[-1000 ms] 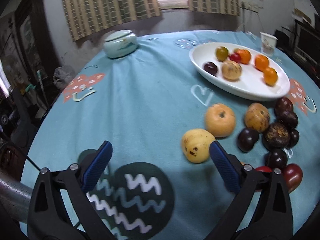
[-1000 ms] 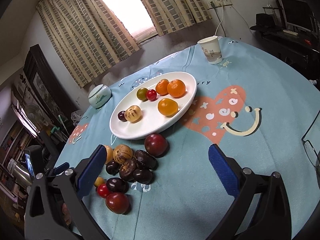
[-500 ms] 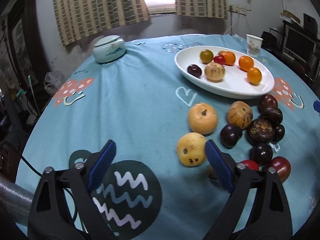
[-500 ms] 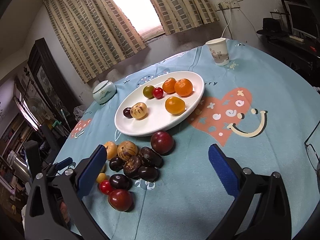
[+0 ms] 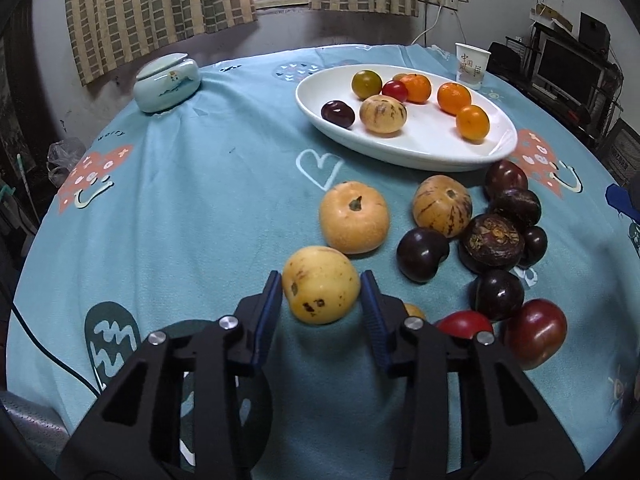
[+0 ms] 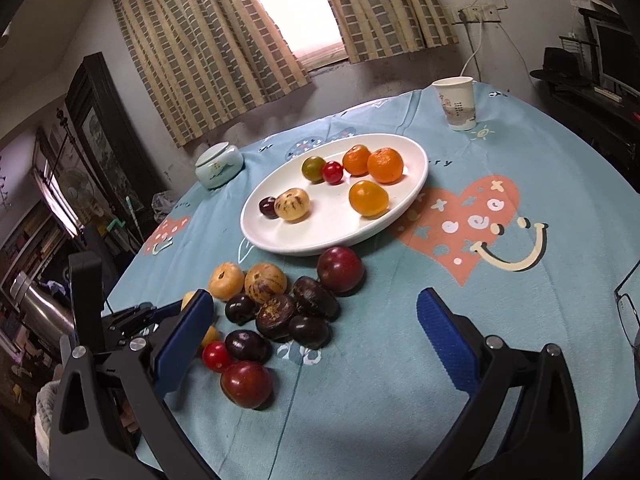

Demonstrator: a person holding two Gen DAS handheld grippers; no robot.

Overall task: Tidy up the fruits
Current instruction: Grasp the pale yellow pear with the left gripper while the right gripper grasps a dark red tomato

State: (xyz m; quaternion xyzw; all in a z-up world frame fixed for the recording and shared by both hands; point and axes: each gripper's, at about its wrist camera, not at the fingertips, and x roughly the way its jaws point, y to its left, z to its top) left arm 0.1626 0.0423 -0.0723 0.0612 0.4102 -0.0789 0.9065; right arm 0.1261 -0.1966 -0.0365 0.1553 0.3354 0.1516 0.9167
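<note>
My left gripper point(image 5: 320, 294) is shut on a yellow spotted fruit point(image 5: 321, 290) on the blue tablecloth; both pads touch its sides. Beyond it lie an orange-yellow fruit point(image 5: 354, 217), a striped fruit point(image 5: 442, 205) and several dark plums point(image 5: 420, 254). A white oval plate point(image 5: 424, 144) behind them holds oranges, a striped fruit and small tomatoes. My right gripper point(image 6: 316, 336) is open and empty, above the cloth just in front of the loose fruit pile point(image 6: 280, 312). The plate also shows in the right wrist view point(image 6: 416, 184).
A pale green lidded jar point(image 5: 166, 82) stands at the back left. A paper cup point(image 5: 472, 65) stands behind the plate. Glasses point(image 6: 628, 312) lie at the right table edge. Red plums point(image 5: 536, 334) lie to the right of my left gripper.
My left gripper has moved forward to the yellow spotted fruit and closed on it. My right gripper stayed open and shifted slightly.
</note>
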